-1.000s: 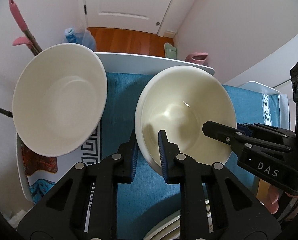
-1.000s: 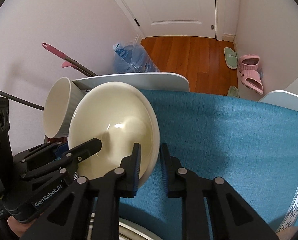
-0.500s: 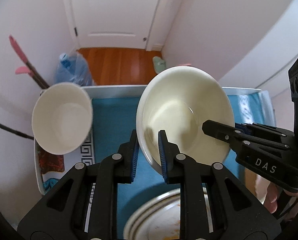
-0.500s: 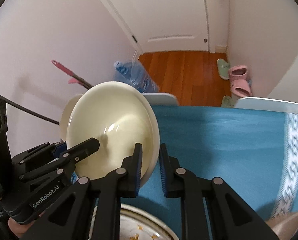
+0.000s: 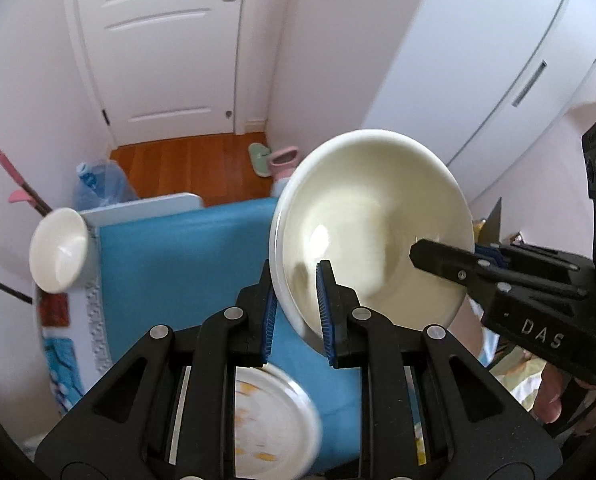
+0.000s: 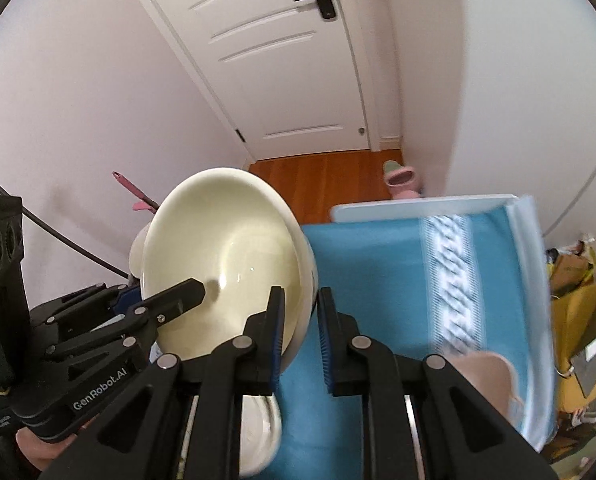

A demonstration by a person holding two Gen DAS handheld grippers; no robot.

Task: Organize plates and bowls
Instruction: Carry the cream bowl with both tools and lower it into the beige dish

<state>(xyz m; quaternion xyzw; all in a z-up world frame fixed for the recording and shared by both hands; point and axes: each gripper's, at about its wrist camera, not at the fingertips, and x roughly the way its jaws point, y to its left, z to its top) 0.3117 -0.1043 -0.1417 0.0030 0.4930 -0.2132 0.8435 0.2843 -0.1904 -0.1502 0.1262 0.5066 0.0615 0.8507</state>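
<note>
1. Two grippers share one load: the left gripper point(image 5: 296, 312) pinches the near rim of the cream bowl point(image 5: 371, 228) between its blue pads, and the right gripper point(image 6: 299, 332) clamps the opposite rim, so the bowl hangs tilted in the air above the table.
2. To carry it well, I would say both hands should travel together at one level; any twist between them could pry the glazed rim out of a pad. It looks like two nested bowls, since a second rim shows behind the first, so a steep tilt risks the inner one sliding.
3. Below the left gripper lies a patterned plate point(image 5: 274, 424) on the blue tablecloth point(image 5: 178, 264), a likely spot for setting down, though blurred and half hidden by the fingers.
4. Farther off, a white bowl point(image 5: 58, 250) sits at the table's far left edge.
5. Whether the plate is a single one or a stack, I cannot tell; the cream bowl's underside is hidden as well.
</note>
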